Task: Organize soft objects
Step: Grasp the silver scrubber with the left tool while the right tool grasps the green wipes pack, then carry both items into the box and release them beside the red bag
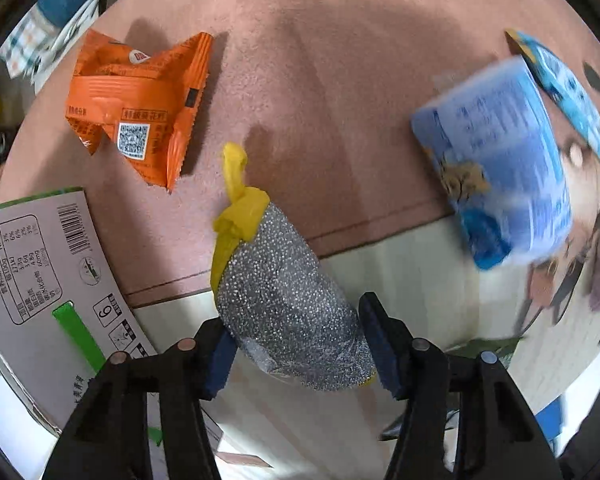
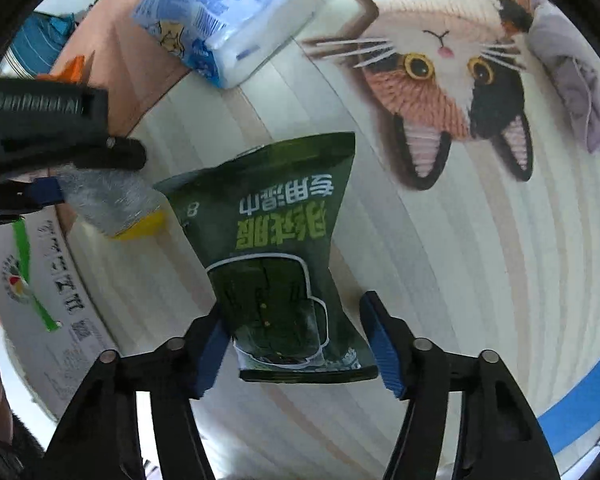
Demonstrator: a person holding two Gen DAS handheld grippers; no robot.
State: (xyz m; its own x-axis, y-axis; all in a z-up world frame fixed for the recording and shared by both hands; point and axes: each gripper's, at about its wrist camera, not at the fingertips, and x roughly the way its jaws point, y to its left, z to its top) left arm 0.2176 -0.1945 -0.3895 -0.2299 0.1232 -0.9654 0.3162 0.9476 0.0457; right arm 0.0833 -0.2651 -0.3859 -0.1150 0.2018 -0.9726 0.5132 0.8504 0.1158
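the cardboard box (image 1: 48, 280) carried a barcode, a nutrition table headed "nrv%" with rows of small chinese print, and a boxed "6" beside handling symbols. the orange snack packet (image 1: 140, 108) bore a white qr code and chinese characters too fine to make out. the dark green wipes pack (image 2: 276, 264) showed large light-green chinese characters, upside down to the camera, above white ones reading "专用湿巾". the blue tissue pack (image 2: 224, 12) had a barcode and blue print, unreadable.

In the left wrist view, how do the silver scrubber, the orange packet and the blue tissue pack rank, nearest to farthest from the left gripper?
1. Silver scrubber: between the left gripper fingers.
2. Blue tissue pack: right.
3. Orange packet: upper left, about equally far as the pack; too close to call.
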